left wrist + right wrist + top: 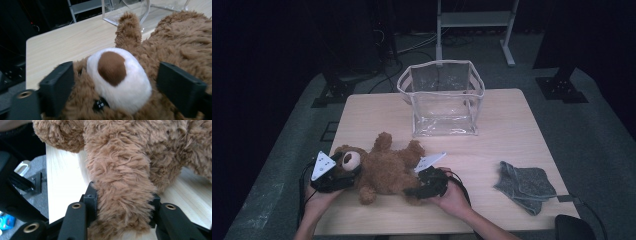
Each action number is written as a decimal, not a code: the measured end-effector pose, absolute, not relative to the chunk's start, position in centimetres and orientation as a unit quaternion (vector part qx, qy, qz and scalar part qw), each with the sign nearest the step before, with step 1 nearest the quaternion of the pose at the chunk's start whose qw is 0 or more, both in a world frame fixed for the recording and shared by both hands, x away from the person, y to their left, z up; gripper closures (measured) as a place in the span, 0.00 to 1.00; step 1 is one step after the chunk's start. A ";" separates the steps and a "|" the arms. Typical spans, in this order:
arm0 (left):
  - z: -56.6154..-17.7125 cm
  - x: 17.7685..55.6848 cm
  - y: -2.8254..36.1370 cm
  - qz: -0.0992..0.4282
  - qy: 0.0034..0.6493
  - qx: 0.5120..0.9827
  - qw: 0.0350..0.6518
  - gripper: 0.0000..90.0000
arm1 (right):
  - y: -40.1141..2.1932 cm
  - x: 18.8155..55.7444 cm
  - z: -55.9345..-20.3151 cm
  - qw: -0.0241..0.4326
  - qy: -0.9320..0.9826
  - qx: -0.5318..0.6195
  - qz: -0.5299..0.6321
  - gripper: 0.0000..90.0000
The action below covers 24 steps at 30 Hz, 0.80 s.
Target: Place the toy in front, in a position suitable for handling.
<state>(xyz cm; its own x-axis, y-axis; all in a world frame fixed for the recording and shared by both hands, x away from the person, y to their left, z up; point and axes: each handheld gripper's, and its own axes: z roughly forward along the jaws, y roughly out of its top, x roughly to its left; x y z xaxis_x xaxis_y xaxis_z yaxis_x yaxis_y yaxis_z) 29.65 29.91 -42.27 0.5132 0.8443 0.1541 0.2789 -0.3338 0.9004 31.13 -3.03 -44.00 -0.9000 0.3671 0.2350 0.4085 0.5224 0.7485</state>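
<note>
A brown teddy bear (387, 167) lies on its back at the front left of the wooden table (512, 125), head to the left. My left gripper (346, 172) is at the head. In the left gripper view its jaws stand wide on either side of the bear's white snout (117, 75), and the left gripper (117, 82) looks open around the head. My right gripper (412, 192) is at the bear's near right side. In the right gripper view the right gripper (122, 202) is shut on a furry leg (120, 170), a jaw pressing into the fur on each side.
A clear plastic bag (443, 100) with white trim stands open at the back middle of the table. A crumpled grey cloth (526, 184) lies at the front right. A dark rounded object (574, 227) sits off the table's front right corner.
</note>
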 end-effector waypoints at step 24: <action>-41.8 30.8 28.4 0.308 0.367 0.790 0.383 0.45 | -4.0 32.0 -44.1 0.029 -0.868 -0.221 -0.444 0.71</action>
<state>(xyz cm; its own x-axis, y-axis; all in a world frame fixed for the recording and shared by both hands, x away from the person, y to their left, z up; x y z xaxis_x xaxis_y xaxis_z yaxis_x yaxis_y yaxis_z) 30.83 28.37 -41.84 0.5417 0.8151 0.2053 0.3433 -0.4375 0.8311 31.98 -4.01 -44.06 -0.9010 0.3573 0.2459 0.4086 0.5089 0.7577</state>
